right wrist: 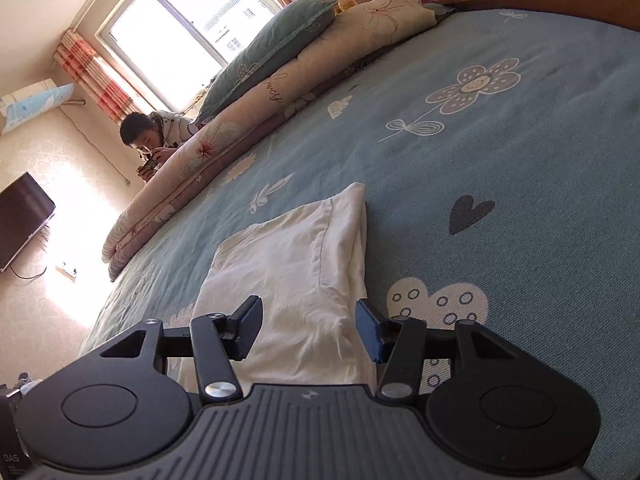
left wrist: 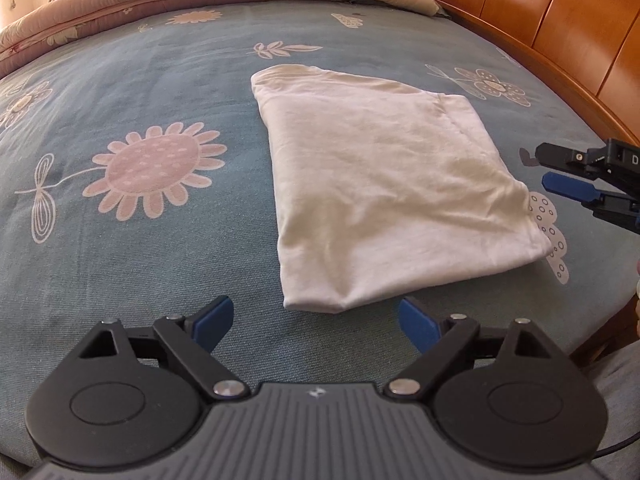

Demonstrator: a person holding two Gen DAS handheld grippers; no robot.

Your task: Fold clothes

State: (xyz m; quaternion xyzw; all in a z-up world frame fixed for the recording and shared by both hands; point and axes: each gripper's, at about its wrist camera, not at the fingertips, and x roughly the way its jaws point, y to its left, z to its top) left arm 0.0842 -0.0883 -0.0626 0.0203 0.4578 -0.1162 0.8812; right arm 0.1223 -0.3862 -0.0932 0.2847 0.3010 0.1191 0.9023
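Left gripper (left wrist: 316,322): lowest in the left wrist view, angled down at the bed; jaws spread wide, blue pads either side of the near corner of the cloth, touching nothing, holding nothing.
Right gripper (right wrist: 308,330): lowest in the right wrist view, low over the near end of the cloth; jaws about half open, cloth lying between the blue pads but not pinched; not clear whether the pads brushed the fabric. Seen also at the right edge of the left wrist view (left wrist: 550,170), just beside the cloth's right corner, apart from it.
White garment (left wrist: 384,188): folded into a compact, roughly four-sided bundle, lying flat on the bed, lightly creased, a seam running near its far right edge; nearer the headboard side than the middle of the bed. In the right wrist view (right wrist: 296,276), stretched away from the jaws as a narrow folded strip.
Bed sheet (left wrist: 160,240): blue-grey, printed with pink and white flowers, leaves and hearts; a dark heart (right wrist: 470,212) to the right of the garment, well apart from it.
Headboard (left wrist: 560,20): orange-brown wood, panelled, along the right and far side.
Quilt (right wrist: 224,152): pale floral, rolled along the far edge of the bed, with a grey-green pillow (right wrist: 276,48) on top.
Person (right wrist: 156,140): beyond the quilt, head bent over something small in the hands.
Room behind: bright window (right wrist: 180,28) with striped curtains, dark television (right wrist: 22,224) on the left wall.
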